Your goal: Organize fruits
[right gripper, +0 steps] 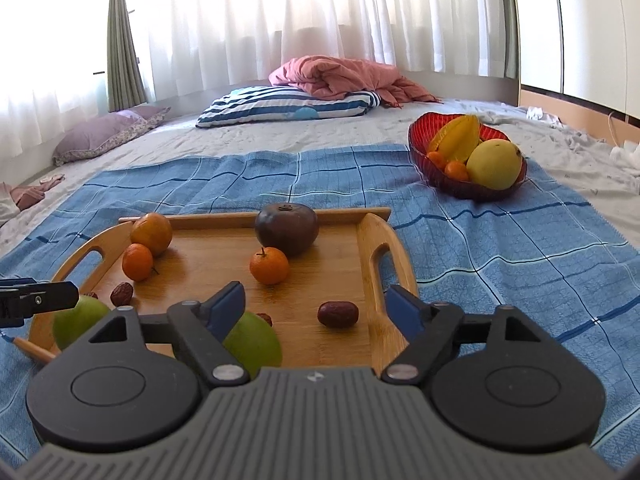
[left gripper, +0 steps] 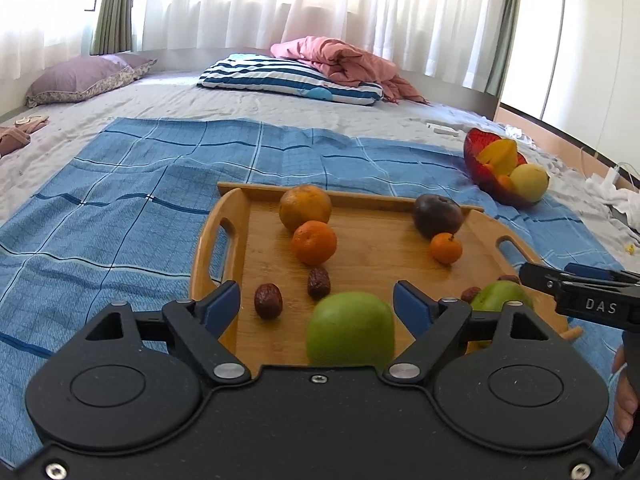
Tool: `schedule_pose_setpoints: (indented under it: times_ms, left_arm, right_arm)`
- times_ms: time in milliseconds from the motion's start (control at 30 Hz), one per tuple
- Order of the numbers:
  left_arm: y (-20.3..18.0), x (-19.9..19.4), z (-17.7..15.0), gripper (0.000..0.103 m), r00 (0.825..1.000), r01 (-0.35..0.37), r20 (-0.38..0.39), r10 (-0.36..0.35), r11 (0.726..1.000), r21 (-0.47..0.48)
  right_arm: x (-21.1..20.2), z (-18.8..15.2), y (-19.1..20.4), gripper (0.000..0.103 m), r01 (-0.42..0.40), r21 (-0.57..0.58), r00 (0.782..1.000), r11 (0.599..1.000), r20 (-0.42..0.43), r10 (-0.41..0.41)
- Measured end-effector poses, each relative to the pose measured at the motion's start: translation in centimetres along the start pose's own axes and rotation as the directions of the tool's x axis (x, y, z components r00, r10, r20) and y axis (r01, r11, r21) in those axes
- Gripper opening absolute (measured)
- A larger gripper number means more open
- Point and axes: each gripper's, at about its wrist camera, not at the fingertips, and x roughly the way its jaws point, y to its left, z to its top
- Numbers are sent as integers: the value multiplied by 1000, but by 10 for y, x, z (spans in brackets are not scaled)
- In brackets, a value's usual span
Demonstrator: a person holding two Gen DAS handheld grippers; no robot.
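Observation:
A wooden tray (left gripper: 372,256) (right gripper: 224,268) lies on a blue checked cloth. It holds two green fruits (left gripper: 350,330) (right gripper: 256,344), oranges (left gripper: 314,242) (right gripper: 269,266), a dark purple fruit (left gripper: 437,216) (right gripper: 287,229) and several red dates (left gripper: 268,300) (right gripper: 338,314). A red bowl (left gripper: 476,160) (right gripper: 424,160) at the right holds a starfruit, a yellow fruit and small oranges. My left gripper (left gripper: 318,304) is open, with one green fruit between its fingers. My right gripper (right gripper: 316,306) is open and empty above the tray's near right part.
The cloth (left gripper: 120,184) (right gripper: 500,248) covers a grey bed. A striped pillow (left gripper: 288,80) (right gripper: 288,106), a pink blanket (left gripper: 340,60) and a purple pillow (left gripper: 80,80) lie behind. The right gripper's body (left gripper: 580,300) shows at the tray's right side.

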Motion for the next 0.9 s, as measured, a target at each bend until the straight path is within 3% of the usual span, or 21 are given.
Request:
schedule_pose_setpoints:
  times_ms: [900]
  left_arm:
    - [-23, -32, -51, 89, 999, -16, -32, 17, 1000, 20]
  right_arm:
    - [-42, -40, 17, 97, -15, -23, 999, 1000, 30, 16]
